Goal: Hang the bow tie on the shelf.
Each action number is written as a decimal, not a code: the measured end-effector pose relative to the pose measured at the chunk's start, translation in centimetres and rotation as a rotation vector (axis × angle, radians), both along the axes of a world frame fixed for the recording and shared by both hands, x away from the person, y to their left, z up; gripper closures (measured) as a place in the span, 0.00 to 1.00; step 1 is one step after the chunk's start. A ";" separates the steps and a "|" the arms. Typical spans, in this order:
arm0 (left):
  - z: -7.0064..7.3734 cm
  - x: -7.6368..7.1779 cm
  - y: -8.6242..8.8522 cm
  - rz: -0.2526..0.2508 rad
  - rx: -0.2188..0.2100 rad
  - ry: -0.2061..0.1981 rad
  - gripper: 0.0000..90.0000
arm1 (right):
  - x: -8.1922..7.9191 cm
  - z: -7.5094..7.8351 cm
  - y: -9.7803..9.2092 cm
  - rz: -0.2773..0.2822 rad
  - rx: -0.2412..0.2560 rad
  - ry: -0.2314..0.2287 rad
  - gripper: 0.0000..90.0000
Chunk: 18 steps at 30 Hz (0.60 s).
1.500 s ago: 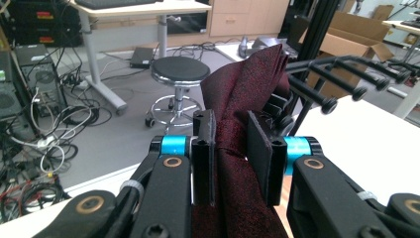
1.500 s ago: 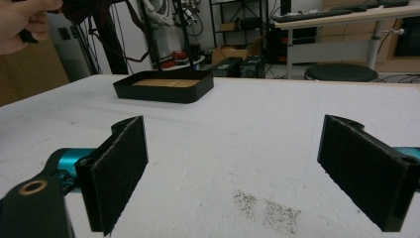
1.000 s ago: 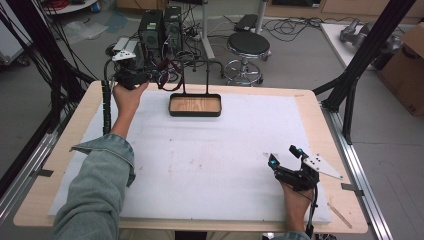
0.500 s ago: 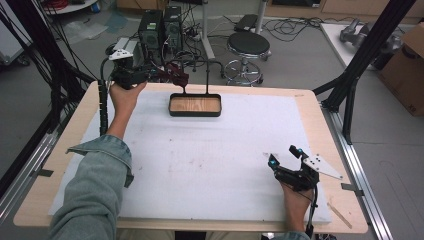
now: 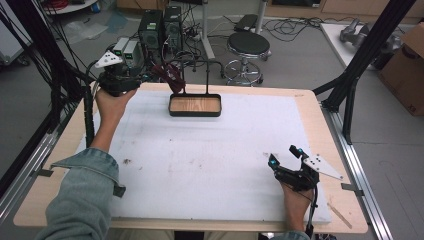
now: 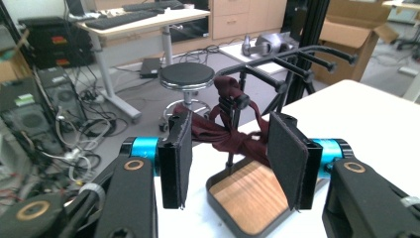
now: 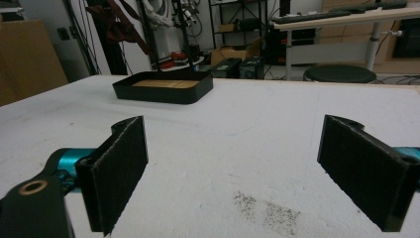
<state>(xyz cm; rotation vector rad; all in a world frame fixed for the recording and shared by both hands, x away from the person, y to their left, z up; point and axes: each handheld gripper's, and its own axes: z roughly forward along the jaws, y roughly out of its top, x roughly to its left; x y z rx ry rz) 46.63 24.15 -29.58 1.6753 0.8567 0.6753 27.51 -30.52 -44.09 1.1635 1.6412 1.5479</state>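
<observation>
We see a black metal stand with a wood-floored tray base (image 5: 195, 105) at the far edge of a white foam-covered table (image 5: 210, 160). A dark red strap (image 6: 229, 135) hangs bunched on the stand's upright post, above the tray's left end. The left gripper (image 6: 230, 161), just left of the stand, has its jaws spread on either side of the strap without touching it. We judge the step in hand is reaching to grasp the strap; next the jaws need to move forward and close on it. The right gripper (image 7: 233, 173) rests well away from the stand, at the table's near right, jaws wide apart and empty.
</observation>
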 end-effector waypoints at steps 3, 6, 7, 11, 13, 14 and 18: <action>0.5 -1.5 0.3 -0.017 0.009 -0.018 0.58 | 0.0 0.0 0.0 -0.001 0.000 -0.001 0.12; 0.9 -2.7 0.7 -0.024 0.006 -0.035 0.57 | 0.0 0.0 0.0 0.002 -0.004 -0.005 0.12; 1.1 -3.1 0.9 -0.025 0.005 -0.041 0.56 | 0.0 0.0 0.0 0.002 -0.005 -0.005 0.12; 1.5 -4.6 1.6 -0.031 0.006 -0.057 0.54 | 0.0 0.0 0.0 -0.003 0.000 -0.003 0.12; 1.4 -5.3 1.9 -0.034 0.001 -0.057 0.52 | 0.0 0.0 0.1 -0.004 0.001 0.000 0.12; 1.4 -5.6 2.1 -0.039 0.002 -0.059 0.51 | 0.0 0.0 0.1 -0.004 0.000 0.003 0.12; 1.4 -7.0 2.6 -0.051 -0.004 -0.059 0.47 | 0.0 0.0 0.1 -0.004 -0.007 -0.004 0.12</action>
